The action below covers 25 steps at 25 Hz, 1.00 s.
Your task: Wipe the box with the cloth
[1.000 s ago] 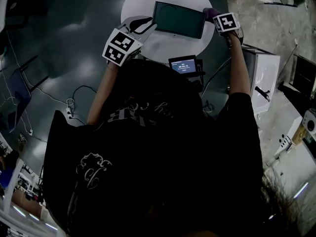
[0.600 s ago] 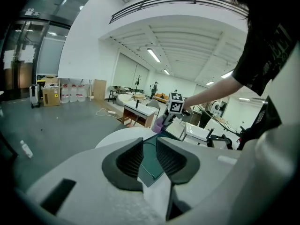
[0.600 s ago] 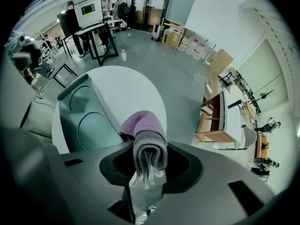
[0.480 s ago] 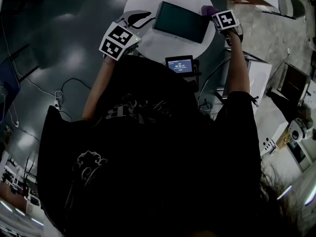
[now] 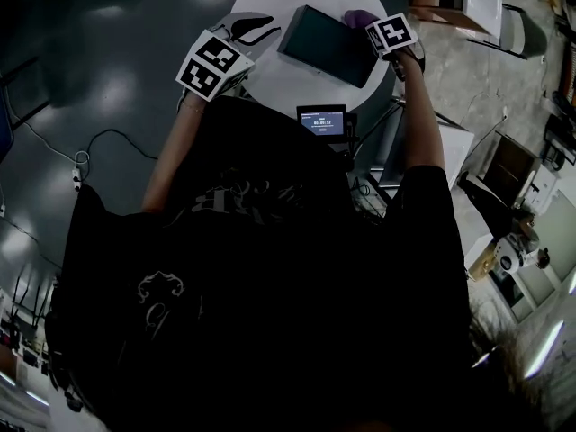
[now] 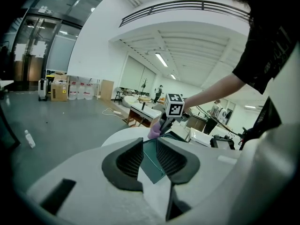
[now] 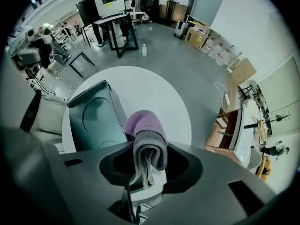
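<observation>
A flat dark teal box (image 5: 326, 43) lies on the round white table (image 5: 270, 79). My left gripper (image 5: 261, 31) is at the box's left corner. In the left gripper view that box corner (image 6: 149, 165) fills the narrow gap between the jaws of the left gripper (image 6: 150, 154). My right gripper (image 5: 371, 27) hovers at the box's far right edge, shut on a folded purple and grey cloth (image 5: 356, 16). In the right gripper view the cloth (image 7: 146, 125) sticks out of the right gripper (image 7: 149, 165), just right of the box (image 7: 96, 118) and above the table (image 7: 154, 90).
A small lit screen device (image 5: 321, 120) stands at the table's near edge. A white cabinet (image 5: 454, 147) is to the right of the table, and cables (image 5: 85, 160) trail on the dark floor at left. Chairs and desks (image 7: 112, 27) stand beyond the table.
The right gripper has carried the cloth a little to the left, from the box's far right corner onto its far edge. The left gripper stays at the box's left corner.
</observation>
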Each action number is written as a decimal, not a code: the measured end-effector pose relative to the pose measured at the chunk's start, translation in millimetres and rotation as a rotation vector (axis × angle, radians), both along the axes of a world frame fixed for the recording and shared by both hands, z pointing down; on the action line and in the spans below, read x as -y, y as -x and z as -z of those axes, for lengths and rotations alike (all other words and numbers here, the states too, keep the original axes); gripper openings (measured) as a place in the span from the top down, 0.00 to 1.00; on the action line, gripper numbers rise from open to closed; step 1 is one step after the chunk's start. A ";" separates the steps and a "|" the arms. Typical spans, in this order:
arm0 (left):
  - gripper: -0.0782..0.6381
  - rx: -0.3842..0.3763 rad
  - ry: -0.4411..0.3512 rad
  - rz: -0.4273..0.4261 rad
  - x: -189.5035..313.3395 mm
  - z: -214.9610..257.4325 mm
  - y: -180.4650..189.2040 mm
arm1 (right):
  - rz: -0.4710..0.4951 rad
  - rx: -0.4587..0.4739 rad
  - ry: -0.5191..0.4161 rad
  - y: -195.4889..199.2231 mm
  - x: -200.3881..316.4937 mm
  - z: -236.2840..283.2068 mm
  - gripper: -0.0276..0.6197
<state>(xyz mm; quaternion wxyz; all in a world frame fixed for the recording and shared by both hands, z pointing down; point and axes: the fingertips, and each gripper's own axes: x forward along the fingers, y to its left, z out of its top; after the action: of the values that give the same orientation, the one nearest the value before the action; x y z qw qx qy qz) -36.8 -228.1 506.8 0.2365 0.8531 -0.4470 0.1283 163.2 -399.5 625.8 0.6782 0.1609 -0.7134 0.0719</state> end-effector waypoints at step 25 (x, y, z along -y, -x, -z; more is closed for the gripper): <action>0.77 -0.029 -0.019 0.171 -39.1 -7.6 37.1 | 0.410 -0.015 0.012 170.6 -41.7 -2.9 0.77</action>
<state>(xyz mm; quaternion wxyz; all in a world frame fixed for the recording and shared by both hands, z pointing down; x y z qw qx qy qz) -74.0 -189.0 514.4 0.2450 0.8159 -0.5158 0.0911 -7.4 -357.8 628.7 0.6848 0.0088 -0.7258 -0.0648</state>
